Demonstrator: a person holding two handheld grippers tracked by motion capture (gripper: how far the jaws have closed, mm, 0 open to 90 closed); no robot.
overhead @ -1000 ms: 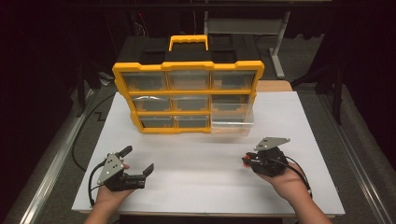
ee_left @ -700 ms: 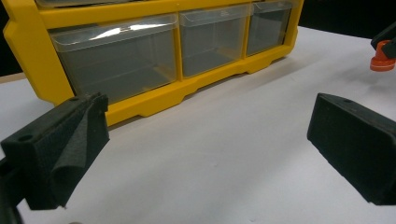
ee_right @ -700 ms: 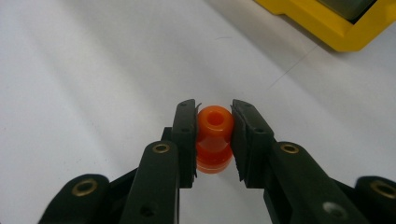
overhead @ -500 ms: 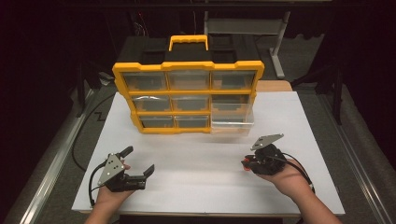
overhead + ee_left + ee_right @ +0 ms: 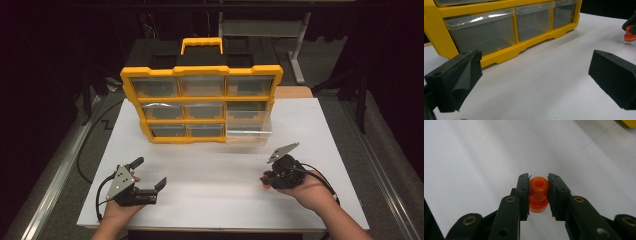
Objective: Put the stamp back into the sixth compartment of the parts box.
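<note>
Right claw (image 5: 538, 195) was clamped on a small orange plastic spool-shaped part (image 5: 538, 194), pads squeezing its narrow waist, bore end facing the camera. In the high view that claw (image 5: 266, 180) sat low over the white table (image 5: 215, 165), near the front right, with the orange part (image 5: 266, 182) at its tip. Whether the part touched the table or hung just above it: couldn't tell.

Left claw (image 5: 150, 175) was spread wide, nothing between the pads, resting near the front left, well apart from the right one. From the left gripper view its foam pads (image 5: 456, 80) pointed toward the bottom row of the yellow plastic drawer organiser with clear bins (image 5: 506, 27).

One clear drawer (image 5: 248, 131) at the organiser's (image 5: 202, 97) lower right stood pulled out. My read: the part was headed there.

Advice for the step:
- Grip looked centred on the waist, so fine; no need to regrip.
- Lift straight up before traversing, so the flange wouldn't drag on the table.
- Approach the open drawer from above, not from the front; its clear wall was hard to see.
- Release low inside the bin, since a round part would roll.
- Left claw could steady the organiser frame if the drawer needed pushing shut.
</note>
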